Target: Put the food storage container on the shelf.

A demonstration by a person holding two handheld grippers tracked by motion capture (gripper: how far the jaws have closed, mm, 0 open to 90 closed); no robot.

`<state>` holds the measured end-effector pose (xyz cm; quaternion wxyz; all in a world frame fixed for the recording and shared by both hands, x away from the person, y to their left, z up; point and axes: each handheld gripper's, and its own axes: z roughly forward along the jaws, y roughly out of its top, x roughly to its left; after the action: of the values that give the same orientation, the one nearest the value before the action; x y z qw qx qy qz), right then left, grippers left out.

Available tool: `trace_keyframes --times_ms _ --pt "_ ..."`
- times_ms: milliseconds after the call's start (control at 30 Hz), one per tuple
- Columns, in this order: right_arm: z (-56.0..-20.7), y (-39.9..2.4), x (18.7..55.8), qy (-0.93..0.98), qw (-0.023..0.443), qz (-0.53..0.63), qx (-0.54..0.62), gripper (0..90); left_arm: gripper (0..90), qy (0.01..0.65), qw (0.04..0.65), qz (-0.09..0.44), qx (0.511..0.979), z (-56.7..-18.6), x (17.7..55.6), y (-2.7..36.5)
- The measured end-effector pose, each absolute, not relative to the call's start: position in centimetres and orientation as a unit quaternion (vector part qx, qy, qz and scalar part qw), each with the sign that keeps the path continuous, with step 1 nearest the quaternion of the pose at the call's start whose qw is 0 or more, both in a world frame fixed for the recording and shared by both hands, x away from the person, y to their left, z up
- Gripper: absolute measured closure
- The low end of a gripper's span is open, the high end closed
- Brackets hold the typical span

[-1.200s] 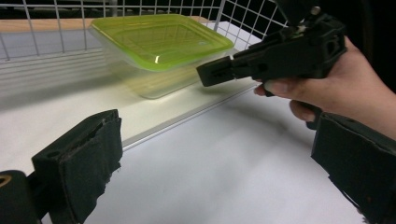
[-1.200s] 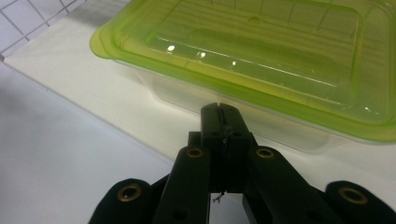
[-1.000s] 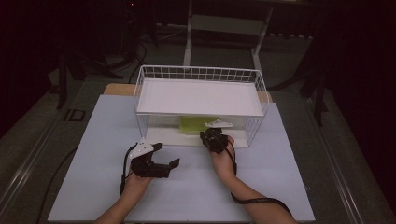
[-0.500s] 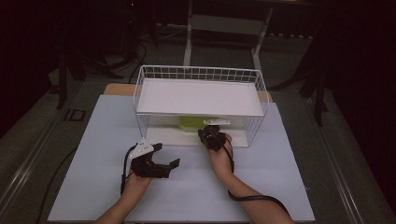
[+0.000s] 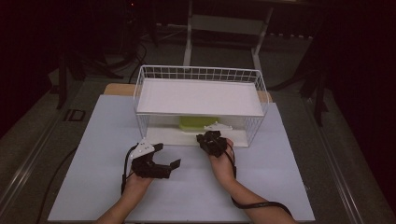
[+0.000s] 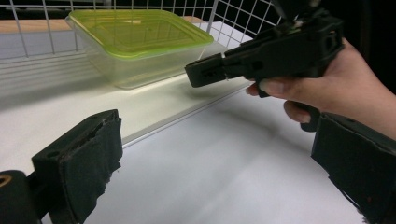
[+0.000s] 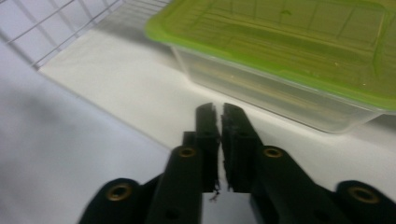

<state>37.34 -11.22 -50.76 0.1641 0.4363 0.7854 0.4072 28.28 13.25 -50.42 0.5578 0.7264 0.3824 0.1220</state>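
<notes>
So the clear plastic container with the green lid [image 5: 195, 123] is sitting on the bottom shelf of the white wire rack [image 5: 201, 105], tucked under the rack's upper shelf and a bit back from the front edge. Lid's on, box is flat and upright.

The right gripper [image 5: 211, 139] is right at the open front of the rack, pointing in at the container. In the right gripper view [image 7: 219, 122] its jaws are almost together, just a thin slit between them, and they've only just started cracking open. Nothing's between them, and the tips are near the container's front wall but not touching it.

The left gripper [image 5: 164, 157] is out in front of the rack, on the white table surface [image 5: 280, 186], off to the left of the container. Its jaws are spread wide with nothing in them; you can see that nicely in the left gripper view [image 6: 215, 172].
</notes>
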Motion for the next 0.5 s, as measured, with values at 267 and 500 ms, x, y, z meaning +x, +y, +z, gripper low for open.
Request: trace_keyframes --times_ms 267,500 --pt "-49.9 -11.9 35.2 0.792 0.164 0.423 0.409 67.5 2.6 0.358 0.561 0.130 0.735 -50.0 28.2 12.9" --pt "-49.0 -12.8 34.1 0.797 0.146 0.443 0.383 29.3 2.6 0.346 0.565 0.121 0.739 -49.1 28.4 12.6"
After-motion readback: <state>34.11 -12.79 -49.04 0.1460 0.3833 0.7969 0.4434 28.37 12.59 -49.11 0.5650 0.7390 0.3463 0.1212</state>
